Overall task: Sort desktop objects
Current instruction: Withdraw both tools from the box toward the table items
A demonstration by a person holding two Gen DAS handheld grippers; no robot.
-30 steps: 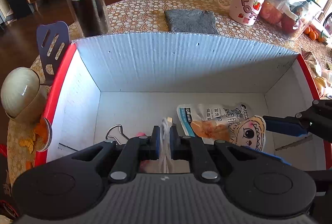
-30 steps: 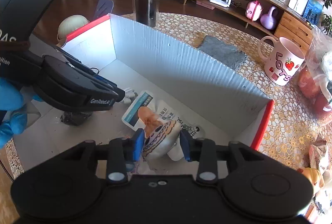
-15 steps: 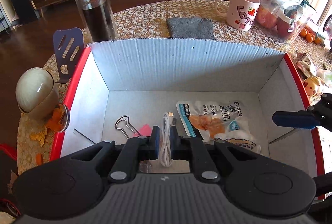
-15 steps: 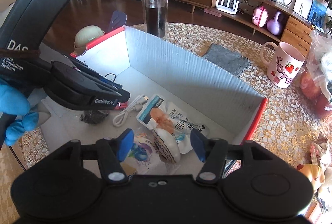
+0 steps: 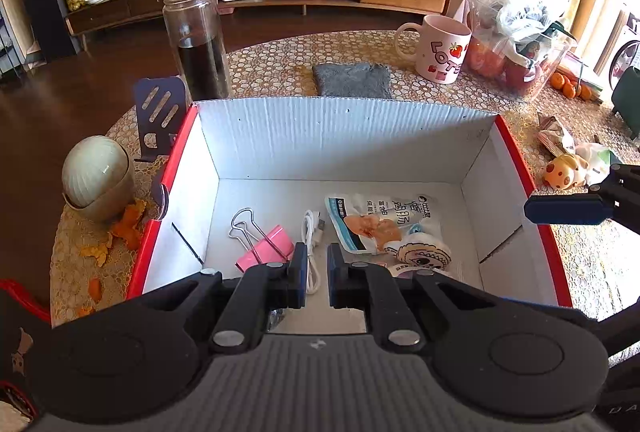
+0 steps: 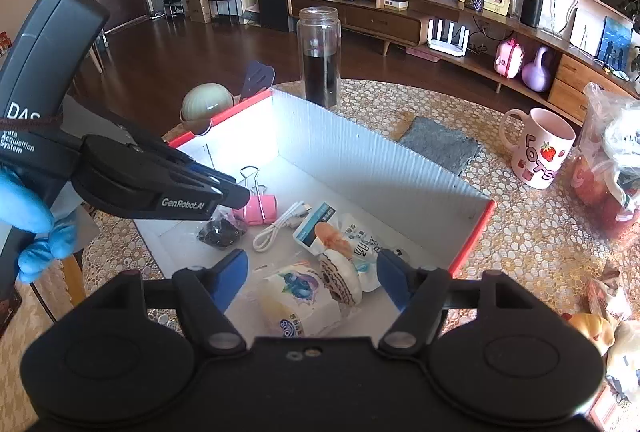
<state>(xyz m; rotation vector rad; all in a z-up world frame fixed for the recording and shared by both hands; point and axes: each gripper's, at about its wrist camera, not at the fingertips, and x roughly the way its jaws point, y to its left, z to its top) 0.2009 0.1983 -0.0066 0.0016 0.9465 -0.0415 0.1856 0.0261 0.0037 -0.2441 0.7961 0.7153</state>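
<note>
A red-edged cardboard box (image 5: 340,135) with a white inside holds a pink binder clip (image 5: 268,244), a white cable (image 5: 310,228), a snack pouch (image 5: 380,220) and a round cartoon-face toy (image 5: 420,252). My left gripper (image 5: 317,272) hangs above the box floor, shut and empty; the cable shows through the slit, lying below. In the right wrist view my right gripper (image 6: 311,272) is opening, its pads clear of the toy (image 6: 340,276) and a tissue pack (image 6: 296,300) lying under it. A small black packet (image 6: 222,232) sits beneath the left gripper (image 6: 240,195).
Behind the box stand a glass bottle (image 5: 198,43) of dark liquid, a grey cloth (image 5: 352,79), a pink mug (image 5: 440,47) and a bag of fruit (image 5: 516,39). A round beige bin (image 5: 98,175), orange peel (image 5: 124,228) and a dark stand (image 5: 160,111) lie left; small toys (image 5: 564,167) right.
Both grippers have risen and drawn back from the box floor. The right jaws opened and let go of the cartoon-face toy, which now lies in the box. The left stayed shut.
</note>
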